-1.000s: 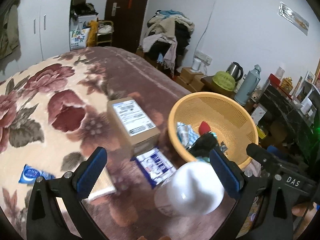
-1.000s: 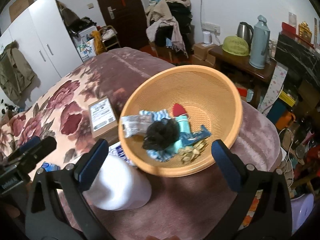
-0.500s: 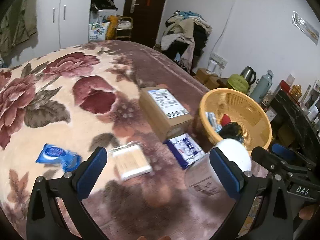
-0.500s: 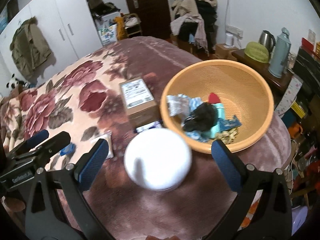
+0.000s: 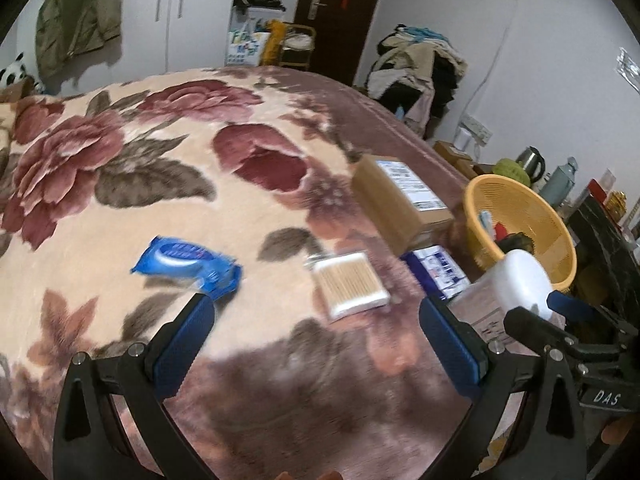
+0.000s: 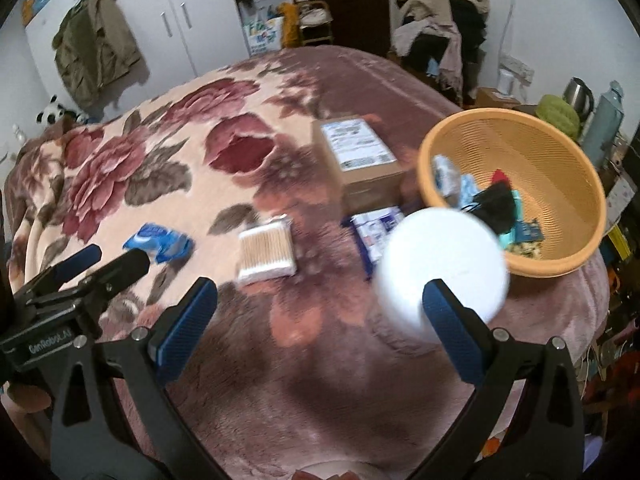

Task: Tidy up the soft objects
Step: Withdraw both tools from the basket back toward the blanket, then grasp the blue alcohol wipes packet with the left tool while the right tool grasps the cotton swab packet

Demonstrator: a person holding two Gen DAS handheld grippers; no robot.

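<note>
Both claws have pulled back from the basket and swung out over the bed. The left claw (image 5: 316, 336) is wide open and holds nothing. The right claw (image 6: 320, 316) is wide open too, with nothing in it.

Nearest the left claw, at 11 o'clock, lies the blue packet (image 5: 188, 262). At 1 o'clock lies the cotton swab pack (image 5: 350, 282). Farther off at 2 o'clock are the white jar (image 5: 520, 286), the blue-and-white pack (image 5: 438, 272), the box (image 5: 400, 200) and the yellow basket (image 5: 532, 204), which has soft things in it already. I think the blue packet comes next.

Floral blanket (image 5: 120, 200): blue packet (image 5: 188, 264), cotton swabs (image 5: 350, 284), box (image 5: 400, 200), basket (image 5: 520, 208).
</note>
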